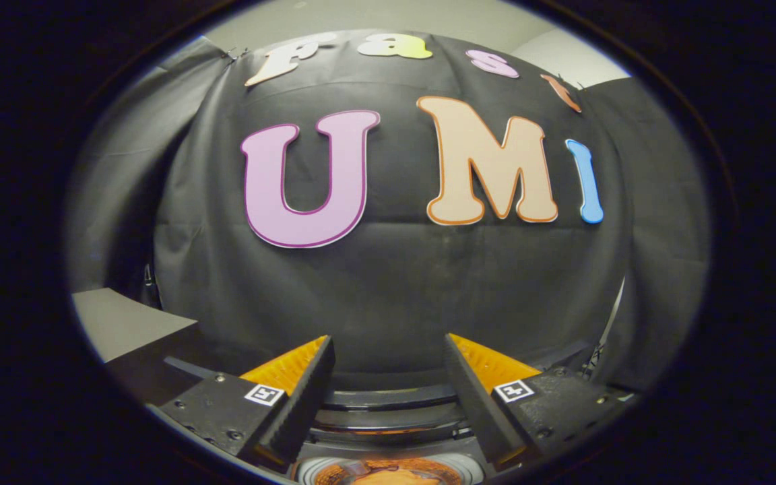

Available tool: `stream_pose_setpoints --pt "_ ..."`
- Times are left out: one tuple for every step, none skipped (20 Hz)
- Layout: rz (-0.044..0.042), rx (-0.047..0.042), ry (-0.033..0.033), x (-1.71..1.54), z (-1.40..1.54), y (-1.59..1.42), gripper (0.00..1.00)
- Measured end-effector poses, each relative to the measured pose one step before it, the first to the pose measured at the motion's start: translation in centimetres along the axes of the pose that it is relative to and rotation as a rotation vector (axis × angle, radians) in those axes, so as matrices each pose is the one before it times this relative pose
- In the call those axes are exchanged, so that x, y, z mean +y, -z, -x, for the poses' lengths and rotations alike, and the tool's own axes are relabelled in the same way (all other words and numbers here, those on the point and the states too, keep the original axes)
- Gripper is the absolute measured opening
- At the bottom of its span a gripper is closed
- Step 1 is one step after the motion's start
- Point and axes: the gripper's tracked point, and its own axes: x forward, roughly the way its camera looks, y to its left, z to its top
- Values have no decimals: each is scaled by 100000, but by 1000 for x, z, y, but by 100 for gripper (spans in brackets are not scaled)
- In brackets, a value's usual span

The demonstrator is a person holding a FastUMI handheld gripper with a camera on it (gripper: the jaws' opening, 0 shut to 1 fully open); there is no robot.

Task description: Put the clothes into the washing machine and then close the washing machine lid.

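Note:
My gripper (388, 347) stands open, its two black fingers with orange backs spread wide and nothing between them. Below and between the fingers lies the top of the washing machine (388, 404), its dark curved rim and lid parts showing as grey bands. At the very bottom, under the fingers, a round white-edged opening holds something orange-brown (388, 473), likely cloth inside the drum. The fingers hang above that opening and touch nothing.
The black cloth wall (388, 289) hangs close behind the machine. A grey flat surface (118, 320) lies to the left of the left finger. A thin light pole or cable (613, 320) runs down at the right, beside a dark bracket.

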Motion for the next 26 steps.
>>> stream_pose_setpoints --pt "-122 362 -780 31 139 75 98" --pt "-195 214 -866 140 195 27 98" --pt "151 593 -909 97 151 209 97" --pt "-122 331 -902 94 190 59 98" --pt "-147 -79 -519 37 -6 -47 98" --pt "-88 440 -213 56 -10 103 98" --pt "118 297 47 -35 188 44 98" --pt "119 483 183 -65 108 50 98" --pt "-32 159 184 -63 82 60 98" --pt "62 -129 42 27 148 17 98" --pt "-216 -852 82 25 13 -87 98" --pt "-71 -606 5 19 -42 -18 98" --pt "87 -671 -6 -4 -19 -22 98" --pt "-135 -414 149 -39 21 -113 98" --pt "-81 -185 206 25 70 104 98" --pt "83 152 100 -7 140 2 98" --pt "-333 -210 126 -34 98 59 98" --pt "-466 -637 245 42 43 -24 98" --pt "-88 -121 294 23 -4 64 98" --pt "395 -177 179 -38 80 -38 98" --pt "265 -290 -114 -45 54 24 98" --pt "146 -53 104 -45 80 29 98" --pt "-535 -422 -2 -7 161 -7 98" --pt "-893 -570 398 84 14 10 98" --pt "-128 573 294 89 -76 317 98" --pt "220 1911 174 -57 31 513 97"
